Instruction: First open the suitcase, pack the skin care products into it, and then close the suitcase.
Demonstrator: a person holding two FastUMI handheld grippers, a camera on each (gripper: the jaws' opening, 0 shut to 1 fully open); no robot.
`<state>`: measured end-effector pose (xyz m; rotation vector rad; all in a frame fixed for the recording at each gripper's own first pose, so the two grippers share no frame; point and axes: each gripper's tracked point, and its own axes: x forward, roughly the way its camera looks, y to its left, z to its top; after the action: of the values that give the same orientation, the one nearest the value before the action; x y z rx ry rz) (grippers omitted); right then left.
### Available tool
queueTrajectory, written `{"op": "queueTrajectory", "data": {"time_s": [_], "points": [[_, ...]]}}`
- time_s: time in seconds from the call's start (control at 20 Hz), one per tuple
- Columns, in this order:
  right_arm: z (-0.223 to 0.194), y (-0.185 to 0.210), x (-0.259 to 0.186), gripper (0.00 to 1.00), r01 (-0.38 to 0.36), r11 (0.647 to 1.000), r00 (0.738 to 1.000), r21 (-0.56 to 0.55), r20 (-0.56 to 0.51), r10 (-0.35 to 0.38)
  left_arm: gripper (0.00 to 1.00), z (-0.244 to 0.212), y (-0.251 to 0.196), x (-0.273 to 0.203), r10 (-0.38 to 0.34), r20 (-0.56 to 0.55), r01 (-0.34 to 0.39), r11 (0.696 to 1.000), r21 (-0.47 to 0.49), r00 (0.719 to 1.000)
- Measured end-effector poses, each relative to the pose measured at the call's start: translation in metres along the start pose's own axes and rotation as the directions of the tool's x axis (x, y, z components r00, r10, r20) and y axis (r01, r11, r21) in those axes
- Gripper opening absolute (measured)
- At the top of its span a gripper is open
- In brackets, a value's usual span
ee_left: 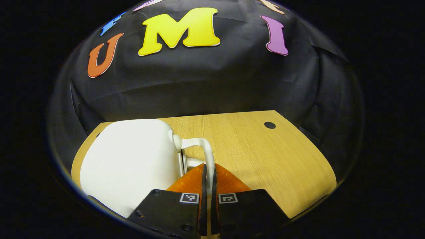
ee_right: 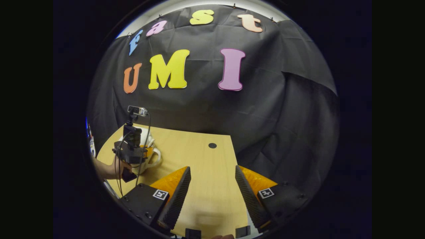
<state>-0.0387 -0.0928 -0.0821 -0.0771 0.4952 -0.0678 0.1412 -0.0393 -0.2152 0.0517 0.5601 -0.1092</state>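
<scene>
A small white hard-shell suitcase point(ee_left: 132, 159) lies closed on the wooden table point(ee_left: 265, 156), at the left in the left gripper view. Its white loop handle point(ee_left: 207, 151) sticks out to the right. My left gripper point(ee_left: 208, 171) is shut on that handle, and white shows between the orange fingers. In the right gripper view the right gripper point(ee_right: 212, 168) hangs open over bare table, nothing between its fingers. Far left in that view I see the left gripper point(ee_right: 131, 152), held by a hand point(ee_right: 109, 169), with the suitcase point(ee_right: 146, 134) partly hidden behind it.
The table point(ee_right: 199, 156) has a dark round cable hole point(ee_left: 269, 125) near its far right corner. Black cloth walls close in behind and to the right. Bare tabletop stretches between the suitcase and the table's right edge.
</scene>
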Motion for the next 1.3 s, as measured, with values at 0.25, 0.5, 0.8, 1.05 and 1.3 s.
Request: {"op": "queueTrajectory", "data": {"time_s": [0.25,0.5,0.8,1.05,1.3], "points": [[0.017,0.016,0.014,0.78,-0.07,0.997,0.997,-0.028,0.026,0.071,0.25,-0.003,-0.014,-0.002,-0.019,-0.03,0.019,1.0,0.017,0.999],[0.051,0.047,0.021,0.8,-0.148,0.988,0.983,-0.043,0.105,0.152,0.98,0.04,-0.016,-0.039,-0.01,0.082,0.009,1.0,0.007,0.997],[0.12,0.094,0.03,0.8,-0.207,0.978,0.936,-0.04,0.283,0.21,0.98,0.146,0.039,-0.128,0.114,0.304,-0.087,0.991,-0.103,0.946],[0.164,0.126,0.032,0.79,-0.21,0.978,0.897,0.008,0.399,0.189,0.98,0.204,0.077,-0.195,0.2,0.482,-0.172,0.98,-0.101,0.853],[0.175,0.138,0.024,0.8,-0.142,0.988,0.886,0.062,0.452,0.099,0.97,0.203,0.082,-0.227,0.229,0.525,-0.199,0.973,-0.114,0.82]]}}
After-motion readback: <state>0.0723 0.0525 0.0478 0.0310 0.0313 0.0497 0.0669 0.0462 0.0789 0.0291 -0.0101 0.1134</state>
